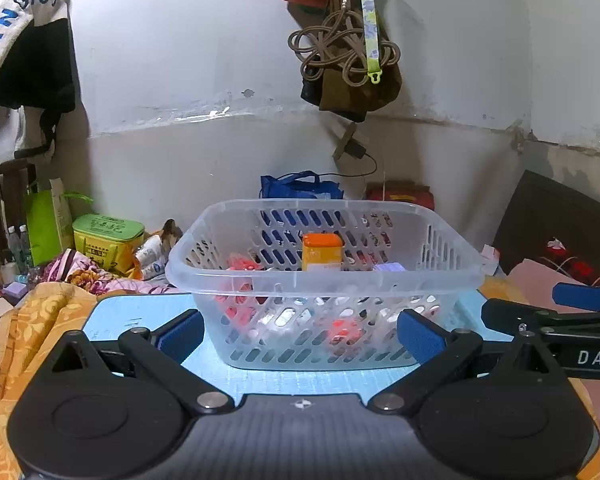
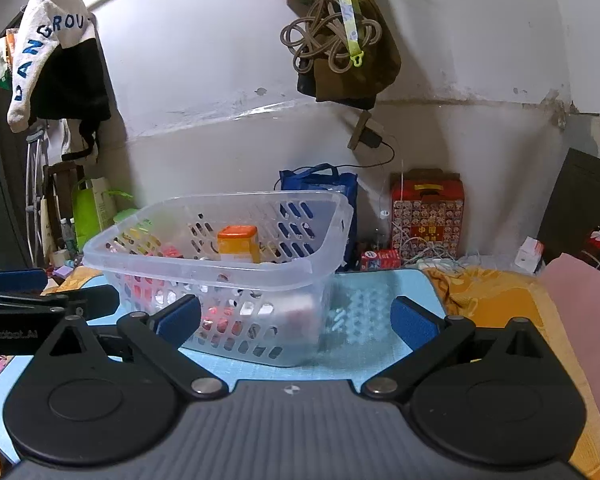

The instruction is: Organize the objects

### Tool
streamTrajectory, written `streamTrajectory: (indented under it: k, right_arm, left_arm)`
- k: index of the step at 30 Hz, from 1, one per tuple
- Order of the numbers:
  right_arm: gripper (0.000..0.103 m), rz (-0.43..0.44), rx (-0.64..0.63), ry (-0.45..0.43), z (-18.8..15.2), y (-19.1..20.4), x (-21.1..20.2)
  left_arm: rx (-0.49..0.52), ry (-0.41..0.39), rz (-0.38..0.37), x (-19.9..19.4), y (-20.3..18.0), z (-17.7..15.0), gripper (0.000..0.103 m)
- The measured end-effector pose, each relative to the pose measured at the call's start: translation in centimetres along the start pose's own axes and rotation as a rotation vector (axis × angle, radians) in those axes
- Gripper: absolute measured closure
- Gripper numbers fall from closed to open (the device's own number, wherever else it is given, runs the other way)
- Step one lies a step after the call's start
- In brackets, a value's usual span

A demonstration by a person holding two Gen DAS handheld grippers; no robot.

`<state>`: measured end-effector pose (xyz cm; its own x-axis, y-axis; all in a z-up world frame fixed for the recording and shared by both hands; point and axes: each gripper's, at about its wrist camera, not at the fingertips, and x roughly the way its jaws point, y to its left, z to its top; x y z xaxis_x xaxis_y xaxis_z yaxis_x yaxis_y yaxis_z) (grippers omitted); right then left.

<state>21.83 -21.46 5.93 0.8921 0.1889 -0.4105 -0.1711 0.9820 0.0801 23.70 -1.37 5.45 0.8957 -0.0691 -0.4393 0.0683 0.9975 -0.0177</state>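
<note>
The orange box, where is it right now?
The orange box stands upright inside the clear basket, toward its back wall, on the blue mat, in both views.

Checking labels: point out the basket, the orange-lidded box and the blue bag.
basket (image 1: 236, 280), left wrist view, front rim.
orange-lidded box (image 1: 323, 258), left wrist view, front face.
blue bag (image 2: 346, 190), right wrist view, upper side panel.

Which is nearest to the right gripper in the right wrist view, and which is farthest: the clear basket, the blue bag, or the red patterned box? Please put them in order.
Measured from the right gripper, whose jaws stand open:
1. Clear basket, just ahead, left of centre, on the blue mat.
2. Blue bag, behind the basket, near the wall.
3. Red patterned box, back right, against the wall.

The bag and the box are almost equally far; that order is uncertain.
</note>
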Motion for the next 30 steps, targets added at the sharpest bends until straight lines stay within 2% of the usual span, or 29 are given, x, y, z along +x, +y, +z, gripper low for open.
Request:
streamTrajectory:
  k: [30]
  right_arm:
    - [0.000,-0.067,-0.030,-0.039,-0.01,0.63,-0.58]
  left_arm:
    - [0.002,0.008,-0.008,0.02,0.11,-0.46,0.000]
